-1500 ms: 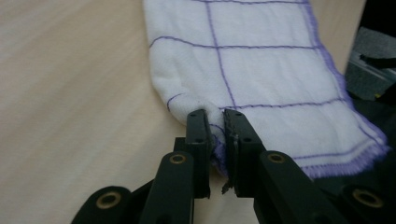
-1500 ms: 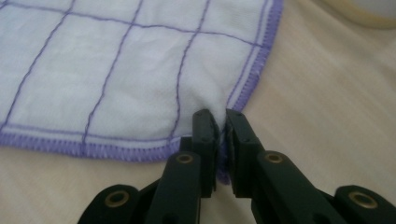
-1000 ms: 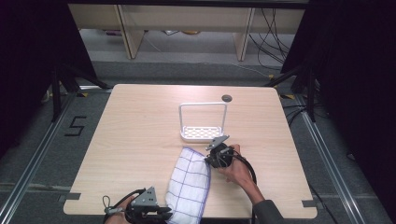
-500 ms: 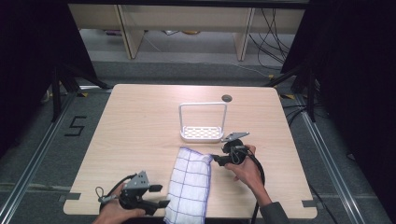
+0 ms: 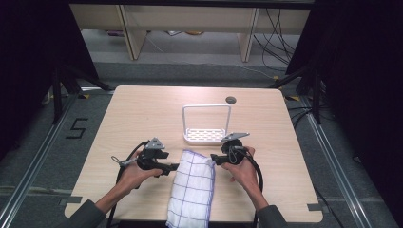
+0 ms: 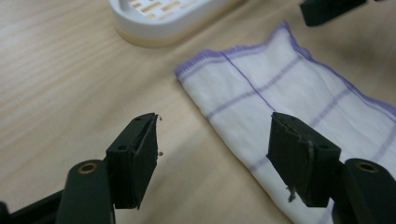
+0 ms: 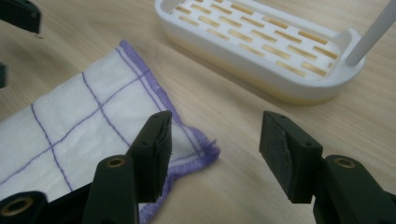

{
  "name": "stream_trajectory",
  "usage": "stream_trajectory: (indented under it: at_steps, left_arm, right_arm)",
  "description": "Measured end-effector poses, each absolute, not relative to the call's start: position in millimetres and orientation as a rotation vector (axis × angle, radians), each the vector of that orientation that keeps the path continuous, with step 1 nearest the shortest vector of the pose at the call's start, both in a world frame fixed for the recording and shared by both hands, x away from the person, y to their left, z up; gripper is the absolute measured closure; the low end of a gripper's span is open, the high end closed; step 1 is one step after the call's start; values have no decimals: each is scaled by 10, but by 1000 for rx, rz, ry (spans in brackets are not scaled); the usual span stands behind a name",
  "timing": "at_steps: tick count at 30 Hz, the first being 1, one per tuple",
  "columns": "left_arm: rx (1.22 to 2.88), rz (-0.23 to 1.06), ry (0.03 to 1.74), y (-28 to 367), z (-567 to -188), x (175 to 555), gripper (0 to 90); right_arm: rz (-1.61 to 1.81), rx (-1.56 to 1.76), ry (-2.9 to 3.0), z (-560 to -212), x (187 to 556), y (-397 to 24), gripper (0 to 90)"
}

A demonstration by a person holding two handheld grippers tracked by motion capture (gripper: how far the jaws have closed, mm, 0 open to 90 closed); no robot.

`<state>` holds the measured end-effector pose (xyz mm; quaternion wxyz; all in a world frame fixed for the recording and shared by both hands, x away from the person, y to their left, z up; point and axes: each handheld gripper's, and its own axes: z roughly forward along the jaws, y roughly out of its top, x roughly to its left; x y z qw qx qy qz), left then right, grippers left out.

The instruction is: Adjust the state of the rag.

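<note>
A folded white cloth (image 5: 192, 187) with purple grid lines lies flat near the table's front edge, its near end hanging over the edge. My left gripper (image 5: 174, 167) is at the cloth's left side and open. Its jaws have just been opening, and the cloth's edge (image 6: 299, 93) lies under the gap between them (image 6: 214, 135) without being pinched. My right gripper (image 5: 214, 159) is open at the cloth's far right corner. Its jaws have also just been opening, and the purple-hemmed corner (image 7: 93, 112) lies loose beside its left jaw (image 7: 217, 135).
A white slotted rack (image 5: 206, 135) with a tall hoop handle stands just beyond the cloth; its base (image 7: 261, 42) is close ahead of my right gripper and also ahead of my left one (image 6: 163, 18). A round cable hole (image 5: 231, 99) sits near the table's far edge.
Both grippers have let go of the cloth and opened. The left hand has moved from the table's front edge away from the person along the cloth's left side. The right has backed off slightly.
</note>
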<state>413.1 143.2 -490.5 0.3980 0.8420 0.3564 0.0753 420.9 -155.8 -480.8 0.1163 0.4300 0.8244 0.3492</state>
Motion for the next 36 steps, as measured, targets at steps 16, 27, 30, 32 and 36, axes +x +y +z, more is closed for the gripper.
stream_trajectory:
  at_steps: [16, 27, 30, 32, 36]
  left_arm:
    - [2174, 158, 929, 1125, -5017, 4484, 312]
    - [2227, 200, 875, 1079, -5065, 4542, 350]
    - [2235, 207, 870, 1065, -5073, 4539, 349]
    - [2237, 215, 860, 1048, -5081, 4535, 350]
    - [2255, 231, 844, 1020, -5090, 4518, 359]
  right_arm:
    - [917, 1263, 2450, -4937, 4268, -1412, 435]
    - [813, 1187, 2501, -4974, 4262, -1381, 452]
    - [825, 1205, 2492, -4956, 4260, -1411, 432]
    - [836, 1208, 2493, -4948, 4254, -1418, 421]
    - [819, 1199, 2536, -4981, 4247, -1389, 410]
